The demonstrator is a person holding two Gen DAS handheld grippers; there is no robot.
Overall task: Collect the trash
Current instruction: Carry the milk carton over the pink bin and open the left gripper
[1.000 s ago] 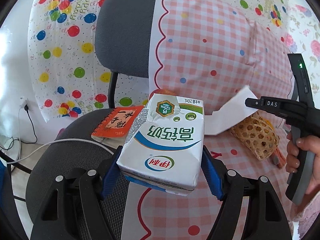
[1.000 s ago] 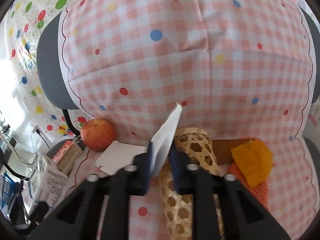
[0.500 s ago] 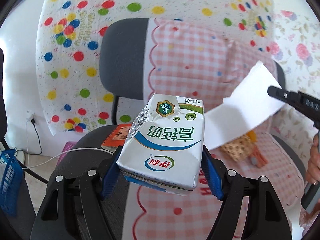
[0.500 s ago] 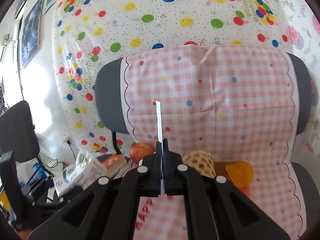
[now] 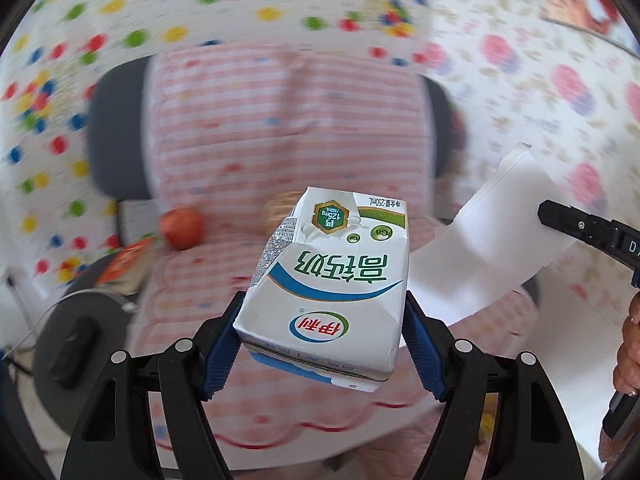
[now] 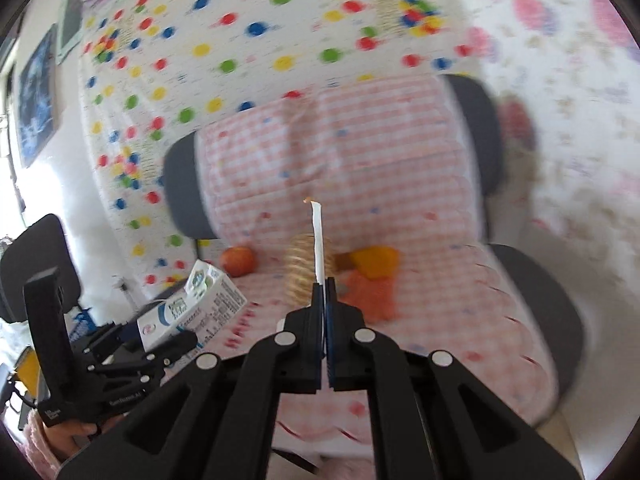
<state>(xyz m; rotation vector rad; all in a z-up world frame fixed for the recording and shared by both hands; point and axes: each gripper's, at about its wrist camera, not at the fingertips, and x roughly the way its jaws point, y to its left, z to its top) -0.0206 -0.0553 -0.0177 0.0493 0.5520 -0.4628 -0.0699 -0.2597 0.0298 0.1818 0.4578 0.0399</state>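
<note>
The left gripper (image 5: 322,344) clamps a white milk carton (image 5: 332,284) (print upside down) in the air above the gingham-covered chair seat (image 6: 440,320), while the right gripper (image 6: 324,300) pinches a sheet of white paper (image 5: 488,248) held aloft just beside it.

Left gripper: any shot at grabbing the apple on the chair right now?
Probably not. The left gripper is shut on the milk carton, so its jaws are full. The apple sits uncovered on the chair's checked cover, but the carton must go first.
</note>
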